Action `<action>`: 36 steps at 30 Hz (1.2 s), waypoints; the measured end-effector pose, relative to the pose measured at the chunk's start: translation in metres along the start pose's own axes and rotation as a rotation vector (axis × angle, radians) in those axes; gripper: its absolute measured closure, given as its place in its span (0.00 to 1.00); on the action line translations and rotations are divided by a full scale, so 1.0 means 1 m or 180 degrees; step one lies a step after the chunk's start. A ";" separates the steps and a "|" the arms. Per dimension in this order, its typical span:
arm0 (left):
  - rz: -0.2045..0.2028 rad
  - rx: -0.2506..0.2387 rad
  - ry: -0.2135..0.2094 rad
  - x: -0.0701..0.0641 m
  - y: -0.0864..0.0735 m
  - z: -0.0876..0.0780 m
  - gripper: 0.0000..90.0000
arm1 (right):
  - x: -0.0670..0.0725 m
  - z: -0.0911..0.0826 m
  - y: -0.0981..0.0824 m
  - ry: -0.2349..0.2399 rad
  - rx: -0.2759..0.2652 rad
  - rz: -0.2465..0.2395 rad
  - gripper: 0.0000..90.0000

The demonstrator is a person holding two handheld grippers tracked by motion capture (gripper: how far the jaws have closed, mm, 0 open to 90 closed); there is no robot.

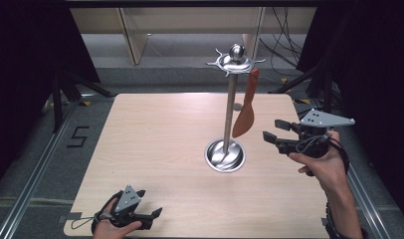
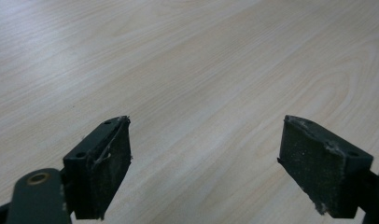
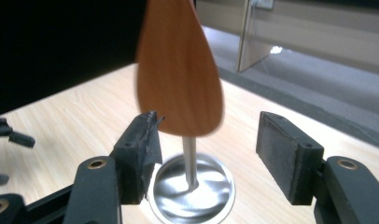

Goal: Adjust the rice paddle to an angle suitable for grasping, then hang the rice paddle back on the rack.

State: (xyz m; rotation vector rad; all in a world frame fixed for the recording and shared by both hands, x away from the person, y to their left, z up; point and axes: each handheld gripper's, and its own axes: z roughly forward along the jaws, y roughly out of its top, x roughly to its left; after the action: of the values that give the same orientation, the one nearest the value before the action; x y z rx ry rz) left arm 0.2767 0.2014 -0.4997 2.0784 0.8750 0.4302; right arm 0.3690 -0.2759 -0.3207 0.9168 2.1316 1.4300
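Two grippers were seen; right gripper point(image 1: 273, 130) was held just right of wooden spatula point(image 1: 245, 112), jaws part open, nothing gripped; spatula hung from metal stand point(image 1: 230, 104) at table point(image 1: 155, 149) centre; left gripper point(image 1: 151, 205), 7 o'clock, jaws wide, empty.

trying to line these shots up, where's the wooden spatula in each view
High view: the wooden spatula hangs from the metal stand's top ring, right of centre, just left of the right gripper.
Left gripper view: not in it; bare table beyond open jaws.
Right gripper view: spatula blade at top centre, above the open jaws.
Shared landmark: the stand's round base.
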 end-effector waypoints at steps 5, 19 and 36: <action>0.0027 -0.0023 0.0009 0.000 0.001 0.001 0.18 | -0.006 0.002 -0.014 -0.0063 0.0106 -0.0001 0.44; -0.0212 -0.0102 -0.0037 -0.006 -0.001 0.003 0.18 | -0.011 0.007 -0.052 -0.0071 0.0413 0.0224 0.43; -0.0068 -0.0061 -0.0017 -0.002 0.000 0.002 0.18 | -0.014 0.018 -0.075 0.0056 0.0587 0.0324 0.42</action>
State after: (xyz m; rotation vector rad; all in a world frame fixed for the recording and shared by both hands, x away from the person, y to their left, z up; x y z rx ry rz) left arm 0.2762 0.1988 -0.5009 2.0500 0.8858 0.4200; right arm 0.3686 -0.2933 -0.3973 1.0983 2.2892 1.3082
